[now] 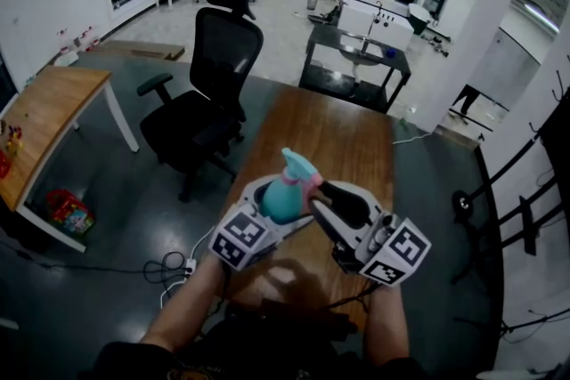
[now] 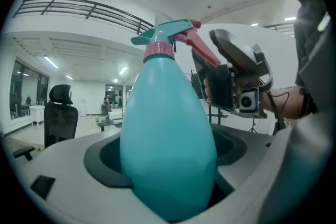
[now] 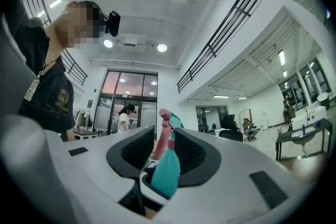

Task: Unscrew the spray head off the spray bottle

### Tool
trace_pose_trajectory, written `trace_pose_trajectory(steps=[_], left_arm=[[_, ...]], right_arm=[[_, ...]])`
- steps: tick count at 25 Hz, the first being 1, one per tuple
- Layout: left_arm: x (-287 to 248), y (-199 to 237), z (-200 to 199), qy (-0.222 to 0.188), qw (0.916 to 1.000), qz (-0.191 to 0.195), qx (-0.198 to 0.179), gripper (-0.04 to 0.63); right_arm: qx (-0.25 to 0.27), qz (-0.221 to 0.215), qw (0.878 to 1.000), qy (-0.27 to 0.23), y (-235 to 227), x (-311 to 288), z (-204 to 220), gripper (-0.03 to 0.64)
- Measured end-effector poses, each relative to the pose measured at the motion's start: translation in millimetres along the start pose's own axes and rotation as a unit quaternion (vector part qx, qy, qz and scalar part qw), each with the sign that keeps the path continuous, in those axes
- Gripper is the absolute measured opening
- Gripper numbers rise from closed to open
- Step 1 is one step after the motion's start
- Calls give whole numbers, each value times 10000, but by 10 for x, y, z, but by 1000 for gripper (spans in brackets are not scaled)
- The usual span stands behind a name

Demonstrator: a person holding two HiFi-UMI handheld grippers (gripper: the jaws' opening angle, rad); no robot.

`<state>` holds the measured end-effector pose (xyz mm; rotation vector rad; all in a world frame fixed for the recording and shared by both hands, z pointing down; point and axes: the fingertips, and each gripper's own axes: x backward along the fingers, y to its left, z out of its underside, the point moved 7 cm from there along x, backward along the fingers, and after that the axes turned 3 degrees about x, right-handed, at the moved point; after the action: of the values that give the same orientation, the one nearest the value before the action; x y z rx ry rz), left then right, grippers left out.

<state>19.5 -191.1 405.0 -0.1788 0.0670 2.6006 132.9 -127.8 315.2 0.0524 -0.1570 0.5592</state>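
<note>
My left gripper [image 1: 270, 207] is shut on the fat body of a teal spray bottle [image 1: 283, 200], held upright above the wooden table [image 1: 334, 133]. In the left gripper view the bottle [image 2: 168, 139] fills the space between the jaws. Its teal spray head [image 2: 167, 31] has a pink collar and a pink trigger [image 2: 202, 52]. My right gripper [image 1: 328, 198] stands open just right of the spray head, level with the trigger [image 1: 313, 181]. In the right gripper view the bottle [image 3: 167, 169] and spray head [image 3: 169, 124] show through the gap between the jaws, beyond the fingertips and untouched.
A black office chair [image 1: 209, 93] stands left of the table's far end. Another wooden table [image 1: 49, 116] is at the far left, with cables [image 1: 169, 267] on the floor nearby. Desks and people are far back in the room.
</note>
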Motion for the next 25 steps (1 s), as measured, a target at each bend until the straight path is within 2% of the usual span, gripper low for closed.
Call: trace_pose_trajectory(steps=[4,5,8,13,25], left_arm=[[-3,-17,-7,-35,10000,38,4,437],[-3,-21,-12,-46,10000,53,-1,437],[11,-19,-26,-54,10000,68,-15,437],[13,-27,-29,-77,9999,136,-42,437],[9,-86,-13,-83,9990,444,-51,437]], right_arm=[[136,-110,9995,266,45,-54,70,128],[171,-117,9993,315,46,-57,80,107],[207,-115,9991,357,42,-51,82,75],[217,-113,9989,394,1,-12,78,67],[176,218,9987,426,-203,89,106,52]])
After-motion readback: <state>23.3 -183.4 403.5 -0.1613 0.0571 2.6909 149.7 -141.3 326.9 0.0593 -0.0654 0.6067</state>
